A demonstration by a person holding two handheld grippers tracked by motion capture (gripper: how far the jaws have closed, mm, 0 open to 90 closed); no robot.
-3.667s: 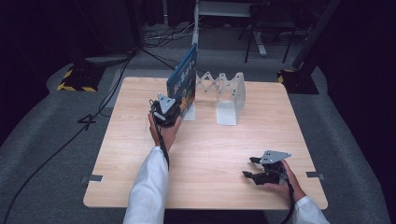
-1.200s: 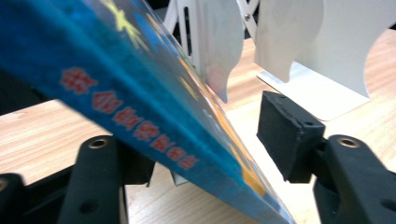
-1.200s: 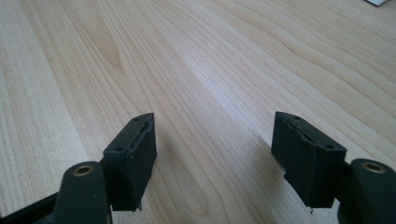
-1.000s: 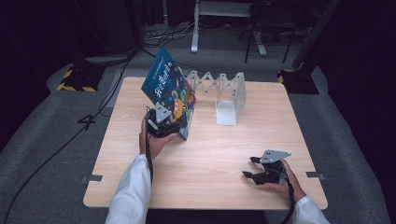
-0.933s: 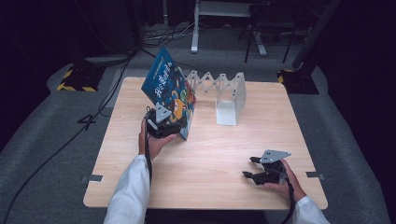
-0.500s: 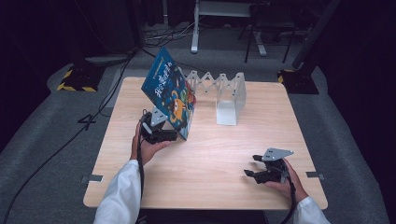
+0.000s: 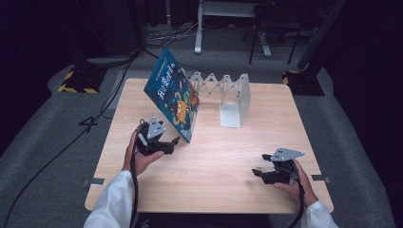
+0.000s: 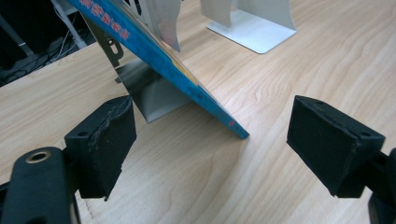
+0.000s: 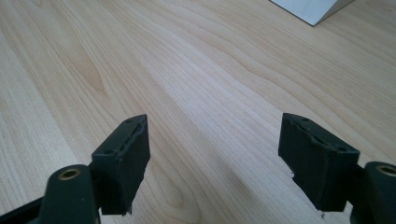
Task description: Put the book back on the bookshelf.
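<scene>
**Left gripper released, book leaning on rack**

Left gripper (image 7: 172, 143) sits on the wooden table (image 7: 214, 161) just beside the lower near corner of the blue picture book (image 7: 173, 99). Its jaws stand wide apart and have just been opening; nothing is pressed between the pads. In the left gripper view the book's bottom corner (image 8: 236, 130) lies ahead of the jaws, between their lines but clear of both pads, so the book is not held.

The book stands on its lower edge on the table, left of centre and toward the far side. It is tilted, not upright: the top leans away toward the far left, and the illustrated cover faces the person and the right side of the table. Its long axis runs diagonally in the high view, from the raised far-left corner down to the near-right corner resting on the wood. Its back leans against the left end of the white accordion book rack (image 7: 228, 97), whose metal foot plate (image 8: 149, 88) shows beneath the cover.

Right gripper (image 7: 259, 172) rests in the person's right hand (image 7: 294, 183) near the table's near right edge, well apart from the book. Its jaws are wide open with bare wood between them; they have just been opening as well.
</scene>
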